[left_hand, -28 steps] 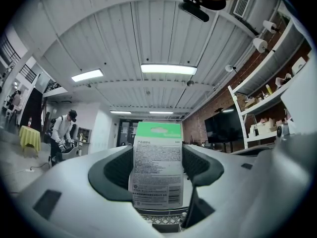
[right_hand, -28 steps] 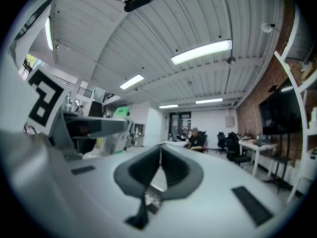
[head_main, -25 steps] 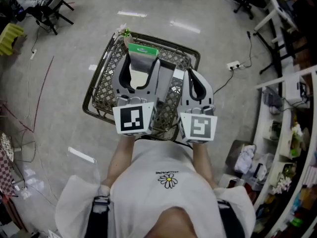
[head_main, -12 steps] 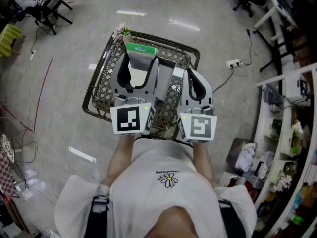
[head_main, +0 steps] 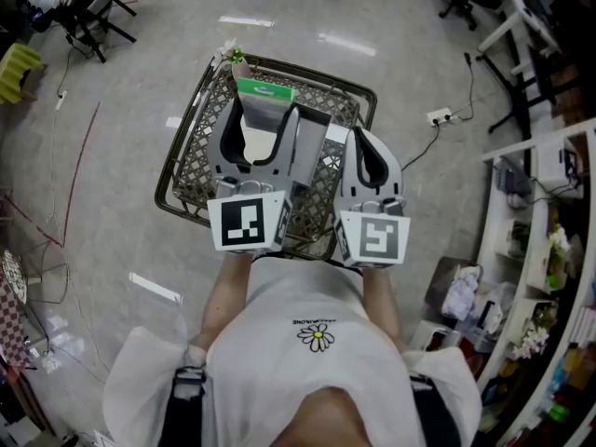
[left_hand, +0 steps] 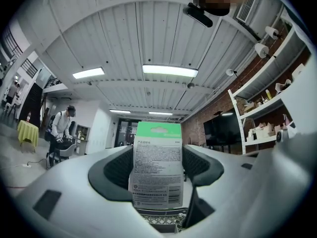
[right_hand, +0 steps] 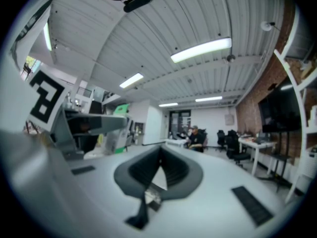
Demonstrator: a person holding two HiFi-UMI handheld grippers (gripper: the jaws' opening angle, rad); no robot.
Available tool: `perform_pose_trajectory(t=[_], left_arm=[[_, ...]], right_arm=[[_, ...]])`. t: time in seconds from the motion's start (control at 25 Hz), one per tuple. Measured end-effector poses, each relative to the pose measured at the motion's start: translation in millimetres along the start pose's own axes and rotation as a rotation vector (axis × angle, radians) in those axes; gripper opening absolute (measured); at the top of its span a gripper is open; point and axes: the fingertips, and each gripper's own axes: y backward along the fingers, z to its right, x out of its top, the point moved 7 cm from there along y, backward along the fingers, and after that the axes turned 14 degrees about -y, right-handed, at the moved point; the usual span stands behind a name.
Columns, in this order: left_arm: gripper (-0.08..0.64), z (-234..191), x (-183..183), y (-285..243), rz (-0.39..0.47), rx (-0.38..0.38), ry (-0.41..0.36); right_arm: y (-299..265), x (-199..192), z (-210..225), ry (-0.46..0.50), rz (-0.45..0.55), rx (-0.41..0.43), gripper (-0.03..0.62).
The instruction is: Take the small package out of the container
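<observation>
The small package (head_main: 265,91), pale with a green header, stands upright between the fingers of my left gripper (head_main: 264,115), which is shut on it and holds it above the wire basket (head_main: 179,166). In the left gripper view the package (left_hand: 157,167) fills the gap between the jaws, its printed back and barcode facing the camera. My right gripper (head_main: 365,140) hovers beside it over the basket's right side, shut with nothing in it. Its dark pads meet in the right gripper view (right_hand: 161,162). That view also shows the package (right_hand: 116,125) off to the left.
The basket stands on a grey floor. A power strip with its cable (head_main: 438,120) lies to the right of it. Shelves with goods (head_main: 549,250) line the right edge. Office chairs (head_main: 79,12) and a yellow stool (head_main: 19,63) are at the far left, with a red cable (head_main: 79,166).
My left gripper has shifted slightly left and the package has moved a little further from me. The right gripper has barely moved.
</observation>
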Motion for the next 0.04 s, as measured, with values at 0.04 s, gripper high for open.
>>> perform_pose_trajectory(t=[0.04], left_arm=[[0.325, -0.5, -0.9, 0.3, 0.001, -0.001, -0.004]], right_arm=[[0.2, -0.4, -0.3, 0.001, -0.001, 0.000, 0.031]])
